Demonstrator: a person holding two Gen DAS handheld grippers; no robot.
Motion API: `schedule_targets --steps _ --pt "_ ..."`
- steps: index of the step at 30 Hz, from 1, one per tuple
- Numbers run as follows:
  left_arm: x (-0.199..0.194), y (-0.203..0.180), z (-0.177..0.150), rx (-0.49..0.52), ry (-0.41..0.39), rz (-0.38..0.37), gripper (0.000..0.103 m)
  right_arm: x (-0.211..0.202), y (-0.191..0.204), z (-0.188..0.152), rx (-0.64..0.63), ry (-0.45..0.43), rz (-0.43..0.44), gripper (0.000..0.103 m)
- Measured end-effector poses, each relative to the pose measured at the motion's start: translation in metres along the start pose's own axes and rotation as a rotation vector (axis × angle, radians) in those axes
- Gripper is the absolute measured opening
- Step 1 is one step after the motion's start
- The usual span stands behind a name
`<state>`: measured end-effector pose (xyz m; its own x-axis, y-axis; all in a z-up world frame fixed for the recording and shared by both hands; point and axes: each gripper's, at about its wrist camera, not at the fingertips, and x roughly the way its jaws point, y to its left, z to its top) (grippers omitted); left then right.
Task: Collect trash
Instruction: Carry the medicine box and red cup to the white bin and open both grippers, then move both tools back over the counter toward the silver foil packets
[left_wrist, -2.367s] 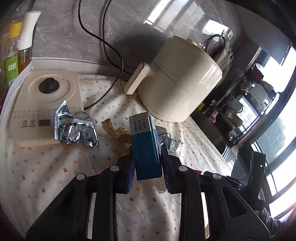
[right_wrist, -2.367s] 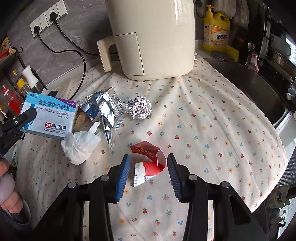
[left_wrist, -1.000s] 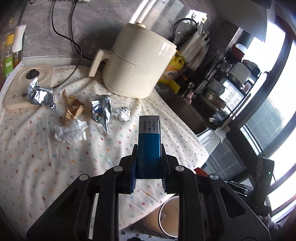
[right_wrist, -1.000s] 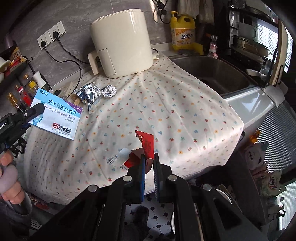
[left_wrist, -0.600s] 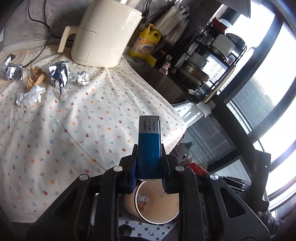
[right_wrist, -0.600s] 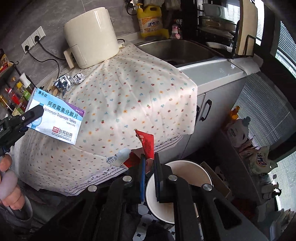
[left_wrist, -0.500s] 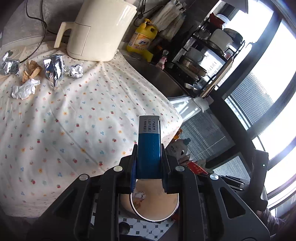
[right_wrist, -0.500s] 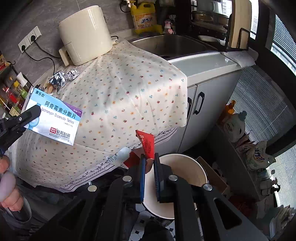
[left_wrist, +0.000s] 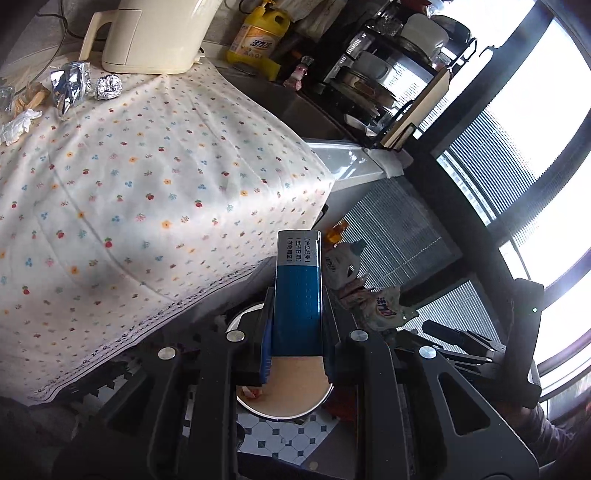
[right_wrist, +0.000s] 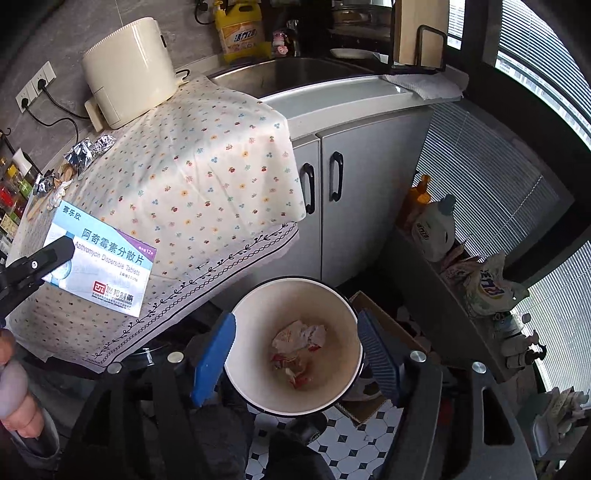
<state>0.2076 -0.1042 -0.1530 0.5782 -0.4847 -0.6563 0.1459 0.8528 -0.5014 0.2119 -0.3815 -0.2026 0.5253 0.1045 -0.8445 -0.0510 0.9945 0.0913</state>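
1. Down in the white bin, which stands on the tiled floor below the bench edge, the crumpled red-and-white wrapper lies on the bottom.
2. Above that bin the right hand-held gripper is released: its jaws have just been opening, and its blue pads stand wide on either side of the rim with nothing between them.
3. The blue-and-white medicine box is clamped upright in the left hand-held gripper, pads pressed on its two broad faces; from the left wrist view the bin's rim shows right under it.
4. In the right wrist view that same box hangs at the left, in front of the hanging edge of the cloth, with fingers of the person's hand showing below it.
5. More trash sits on the flowered cloth over the bench: a foil pouch, a foil ball just beside it, a white crumpled tissue and a brown paper scrap.
6. A cream appliance stands at the back of the cloth, a yellow detergent bottle near it, and the steel sink beside.
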Motion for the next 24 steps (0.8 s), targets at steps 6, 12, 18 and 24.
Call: schedule_targets --steps 6,12,18,24 --pt "0.037 -0.031 -0.012 0.034 0.068 -0.066 0.022 -0.015 -0.032 -0.016 0.046 -0.008 -0.038 0.071" --pt "0.062 -0.042 -0.017 0.016 0.13 -0.092 0.066 -0.026 -0.056 -0.024 0.089 -0.018 -0.068 0.071" --pt "0.039 -0.034 -0.009 0.031 0.076 -0.026 0.093 -0.023 -0.044 -0.016 0.074 -0.027 -0.025 0.073" --pt "-0.005 0.001 0.004 -0.018 -0.004 0.078 0.097 -0.018 0.008 0.007 -0.025 -0.058 0.069 0.084"
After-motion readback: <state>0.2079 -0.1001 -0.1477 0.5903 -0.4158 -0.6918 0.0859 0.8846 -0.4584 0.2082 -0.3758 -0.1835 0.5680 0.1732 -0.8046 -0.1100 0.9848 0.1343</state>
